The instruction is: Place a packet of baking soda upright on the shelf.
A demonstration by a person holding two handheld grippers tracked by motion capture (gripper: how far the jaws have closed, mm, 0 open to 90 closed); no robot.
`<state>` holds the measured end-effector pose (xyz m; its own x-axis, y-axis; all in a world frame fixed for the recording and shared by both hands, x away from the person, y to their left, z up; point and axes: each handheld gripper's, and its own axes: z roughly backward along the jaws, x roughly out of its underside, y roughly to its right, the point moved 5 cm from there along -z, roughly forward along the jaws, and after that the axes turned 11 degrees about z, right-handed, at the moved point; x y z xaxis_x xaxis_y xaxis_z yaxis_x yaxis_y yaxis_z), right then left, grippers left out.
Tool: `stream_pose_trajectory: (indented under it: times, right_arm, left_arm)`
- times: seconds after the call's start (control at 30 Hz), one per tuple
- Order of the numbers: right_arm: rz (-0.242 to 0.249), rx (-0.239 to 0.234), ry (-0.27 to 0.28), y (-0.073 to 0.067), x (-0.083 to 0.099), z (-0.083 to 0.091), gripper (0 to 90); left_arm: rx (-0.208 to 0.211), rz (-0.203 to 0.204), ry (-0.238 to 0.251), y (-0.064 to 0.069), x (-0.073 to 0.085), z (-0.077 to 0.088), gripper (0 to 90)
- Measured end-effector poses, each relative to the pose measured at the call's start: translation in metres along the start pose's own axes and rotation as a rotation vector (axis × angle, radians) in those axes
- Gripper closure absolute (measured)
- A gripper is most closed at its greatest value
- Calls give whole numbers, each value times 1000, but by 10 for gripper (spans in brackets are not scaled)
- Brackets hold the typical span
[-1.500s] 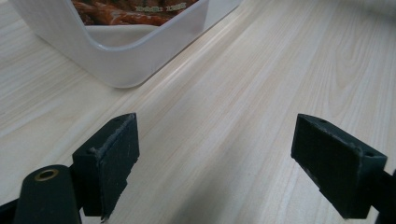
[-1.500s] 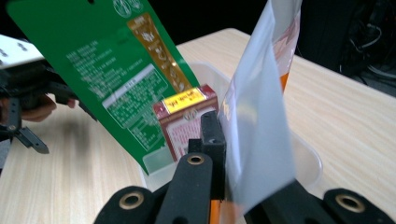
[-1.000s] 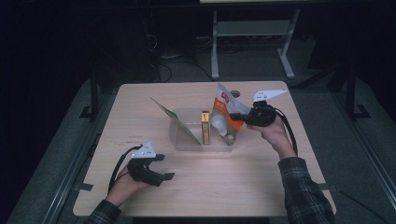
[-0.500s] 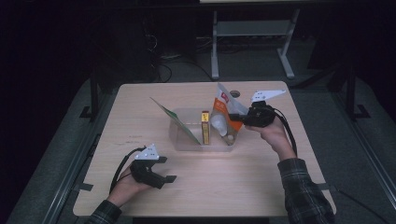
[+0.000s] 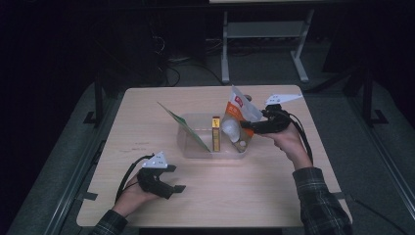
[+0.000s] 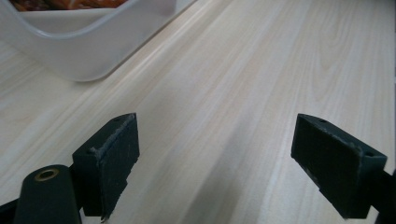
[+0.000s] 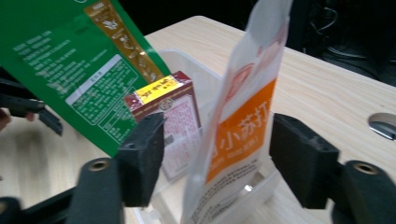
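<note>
A clear plastic bin [image 5: 188,144] stands mid-table and holds a green pouch [image 5: 183,128], a yellow-and-maroon box [image 5: 216,134] and an upright orange-and-white pouch [image 5: 238,110]. My right gripper [image 5: 244,126] reaches in from the bin's right. Its jaws have just been opening. In the right gripper view the orange-and-white pouch [image 7: 243,116] stands between the right gripper's [image 7: 217,158] pads with a gap on each side. Behind it are the box [image 7: 173,107] and the green pouch [image 7: 79,60]. My left gripper [image 5: 176,178] rests open near the front left, over bare wood [image 6: 229,158].
A pale round object [image 5: 230,128] lies in the bin beside the pouch. The bin's rounded corner [image 6: 88,46] is just ahead of the left gripper. A round metal grommet [image 7: 383,125] is set in the tabletop behind the bin. Metal stand legs [image 5: 225,54] are on the floor beyond the table.
The right gripper's jaws stand wider around the orange-and-white pouch than before, and the pouch stays upright in the bin. Both hands have kept their places.
</note>
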<state>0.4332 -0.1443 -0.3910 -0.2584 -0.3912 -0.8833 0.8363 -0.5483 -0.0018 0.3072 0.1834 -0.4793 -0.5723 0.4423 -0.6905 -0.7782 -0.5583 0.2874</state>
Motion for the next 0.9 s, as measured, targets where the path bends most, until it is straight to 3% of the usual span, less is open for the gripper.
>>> stream_pose_trajectory:
  times: [0.3, 0.6, 0.9]
  right_arm:
    - [20, 15, -12, -3, 3, 12, 271]
    - [20, 26, -57, -10, 17, 26, 232]
    - [23, 40, -61, -22, 35, 41, 236]
  left_arm:
    - [-12, -7, 1, -1, -1, 3, 148]
    - [6, -18, -20, 2, 1, 5, 147]
    - [12, -19, -17, 4, 4, 13, 147]
